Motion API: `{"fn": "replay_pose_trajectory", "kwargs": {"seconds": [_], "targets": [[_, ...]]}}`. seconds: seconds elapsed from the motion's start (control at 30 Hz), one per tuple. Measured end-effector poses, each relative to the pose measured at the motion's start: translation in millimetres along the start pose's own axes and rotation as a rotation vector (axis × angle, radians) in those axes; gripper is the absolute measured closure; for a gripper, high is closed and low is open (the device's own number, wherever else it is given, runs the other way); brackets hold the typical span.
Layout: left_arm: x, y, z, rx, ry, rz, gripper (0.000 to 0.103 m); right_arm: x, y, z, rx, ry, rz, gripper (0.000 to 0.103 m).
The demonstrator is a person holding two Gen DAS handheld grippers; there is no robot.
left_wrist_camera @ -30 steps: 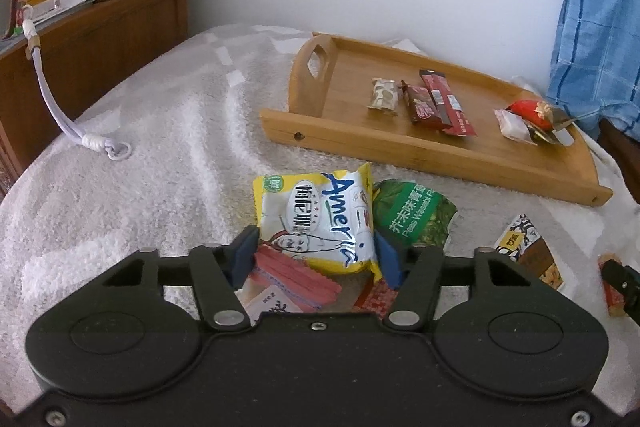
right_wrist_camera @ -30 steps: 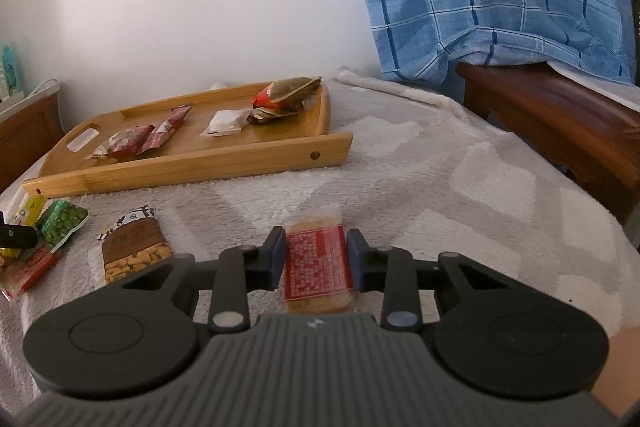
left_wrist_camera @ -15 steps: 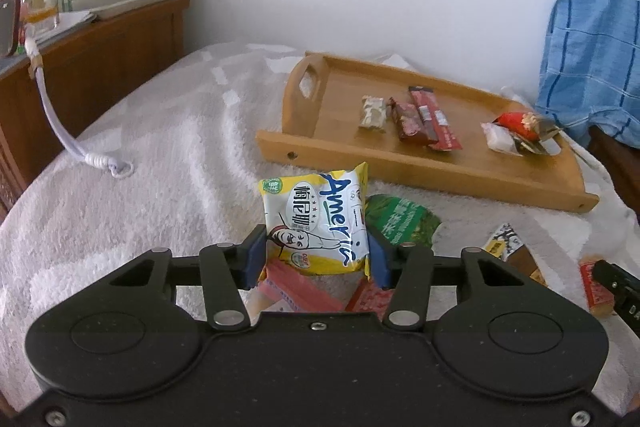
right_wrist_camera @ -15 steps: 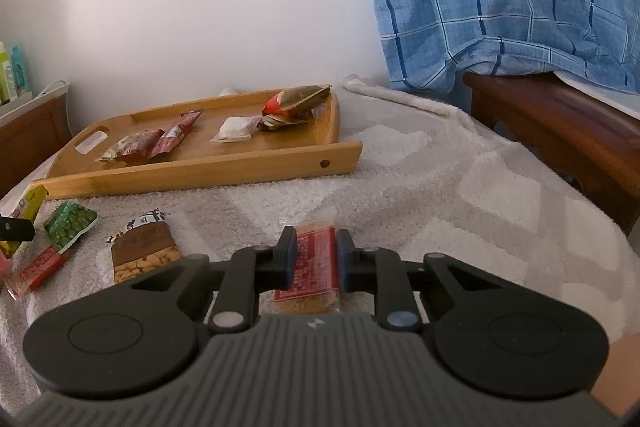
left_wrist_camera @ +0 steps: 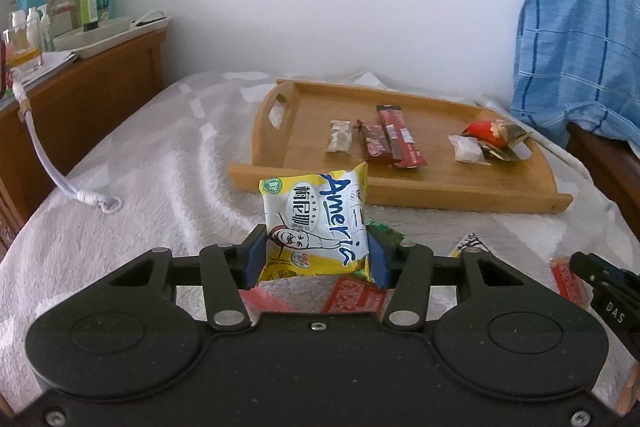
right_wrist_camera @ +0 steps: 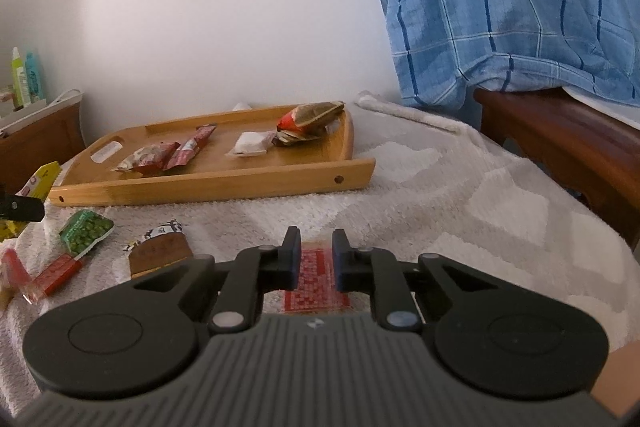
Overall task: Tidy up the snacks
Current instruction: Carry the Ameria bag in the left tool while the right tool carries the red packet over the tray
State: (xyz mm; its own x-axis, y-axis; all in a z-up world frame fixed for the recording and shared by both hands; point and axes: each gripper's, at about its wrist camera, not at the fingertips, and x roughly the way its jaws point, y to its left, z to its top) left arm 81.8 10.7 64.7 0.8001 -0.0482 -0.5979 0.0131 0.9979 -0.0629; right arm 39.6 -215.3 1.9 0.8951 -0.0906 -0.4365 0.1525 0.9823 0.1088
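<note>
Both grippers loaded, snacks still short of the tray.
Left gripper (left_wrist_camera: 316, 253) pinches the yellow pack (left_wrist_camera: 314, 227), lifted clear of the blanket (left_wrist_camera: 160, 195); right gripper (right_wrist_camera: 316, 259) is clamped on the red packet (right_wrist_camera: 314, 281), low by the blanket. Step: pickup done, carry pending. Next, as I read it: move each over the tray (left_wrist_camera: 400, 193) rim, drop beside the bars (left_wrist_camera: 384, 143).

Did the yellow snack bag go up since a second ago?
Yes. The yellow snack bag rose off the blanket; its top now overlaps the wooden tray.
</note>
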Motion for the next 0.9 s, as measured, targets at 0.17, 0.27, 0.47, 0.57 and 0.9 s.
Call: {"fn": "replay_pose_trajectory", "kwargs": {"seconds": [0.17,0.27,0.47,0.57,0.9], "targets": [[-2,-7,0,0.025,-0.005,-0.006,0.055,-2,2,0,-0.017,-0.008,0.004,0.080],[-2,-8,-1,0.030,-0.003,-0.009,0.055,-1,5,-2,-0.041,-0.007,-0.040,0.056],[-1,-9,-1,0.035,0.002,-0.010,0.055,6,7,-5,-0.079,0.044,-0.067,0.043],[-1,-9,-1,0.035,0.002,-0.009,0.055,9,9,-7,-0.091,0.072,-0.074,0.040],[-2,-9,0,0.047,-0.002,-0.019,0.055,0,8,-2,-0.056,0.081,0.010,0.066]]}}
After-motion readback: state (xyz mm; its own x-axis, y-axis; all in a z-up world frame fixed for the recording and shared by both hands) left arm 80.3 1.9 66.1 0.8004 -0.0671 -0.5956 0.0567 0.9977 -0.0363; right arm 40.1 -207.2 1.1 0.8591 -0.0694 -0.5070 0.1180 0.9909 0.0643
